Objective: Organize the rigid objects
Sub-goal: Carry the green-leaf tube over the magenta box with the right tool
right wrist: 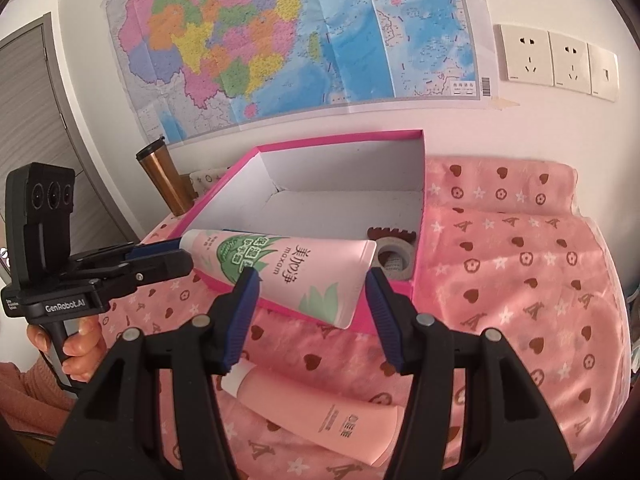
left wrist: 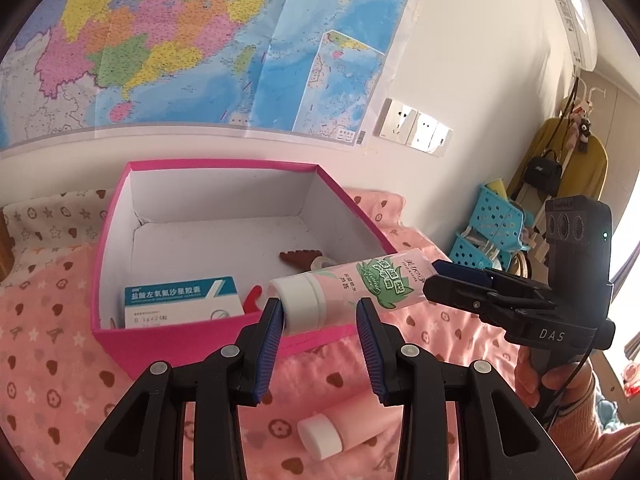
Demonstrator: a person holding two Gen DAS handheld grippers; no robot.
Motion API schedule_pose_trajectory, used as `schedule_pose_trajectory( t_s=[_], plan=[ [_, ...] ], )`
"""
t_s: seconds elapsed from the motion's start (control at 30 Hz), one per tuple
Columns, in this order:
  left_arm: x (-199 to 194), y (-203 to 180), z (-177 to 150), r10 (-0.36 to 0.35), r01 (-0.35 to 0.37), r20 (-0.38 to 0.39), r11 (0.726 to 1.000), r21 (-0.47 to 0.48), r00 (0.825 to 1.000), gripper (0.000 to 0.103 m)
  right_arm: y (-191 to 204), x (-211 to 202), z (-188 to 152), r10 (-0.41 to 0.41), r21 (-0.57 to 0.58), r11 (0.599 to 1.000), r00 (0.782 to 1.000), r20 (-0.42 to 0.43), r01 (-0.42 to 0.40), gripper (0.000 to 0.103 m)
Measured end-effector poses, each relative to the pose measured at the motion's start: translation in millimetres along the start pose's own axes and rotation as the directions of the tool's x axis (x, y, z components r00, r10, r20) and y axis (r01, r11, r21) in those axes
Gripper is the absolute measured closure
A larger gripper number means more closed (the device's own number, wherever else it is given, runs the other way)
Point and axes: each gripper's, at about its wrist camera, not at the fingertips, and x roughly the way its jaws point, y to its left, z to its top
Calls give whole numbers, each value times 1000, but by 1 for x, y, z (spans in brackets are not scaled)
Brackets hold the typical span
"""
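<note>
A pink tube with a green aloe print and a white cap (left wrist: 344, 288) (right wrist: 288, 272) is held in the air over the front edge of the open pink box (left wrist: 120, 336) (right wrist: 418, 168). My left gripper (left wrist: 318, 336) (right wrist: 168, 258) is open, jaws either side of the cap, left pad touching it. My right gripper (right wrist: 312, 312) (left wrist: 434, 276) is open around the tube's flat end. A second, plain pink tube (left wrist: 340, 428) (right wrist: 320, 412) lies on the blanket below. The box holds a blue medicine carton (left wrist: 180, 300), a brown comb-like piece (left wrist: 300, 258) (right wrist: 392, 234) and a tape roll (right wrist: 394, 260).
Pink heart-print blanket (right wrist: 520, 280) covers the surface. A copper tumbler (right wrist: 164, 176) stands left of the box. A map and wall sockets (right wrist: 556, 60) are behind. Blue baskets (left wrist: 496, 224) and hanging clothes stand at the right.
</note>
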Motion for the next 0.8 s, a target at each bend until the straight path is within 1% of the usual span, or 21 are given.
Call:
schedule_pose_trajectory(
  t_s=[0.3, 0.4, 0.8],
  plan=[
    [15, 5, 11, 13, -13, -15, 1000, -6, 1000, 66, -8, 10, 12, -4, 0, 1000, 1000, -3, 4, 45],
    [22, 4, 13, 39, -39, -21, 999, 5, 999, 66, -11, 15, 17, -9, -4, 1000, 1000, -10, 9, 45],
    [46, 13, 22, 62, -62, -59, 998, 6, 996, 66, -23, 41, 27, -50, -17, 999, 997, -54, 49, 45]
  ],
)
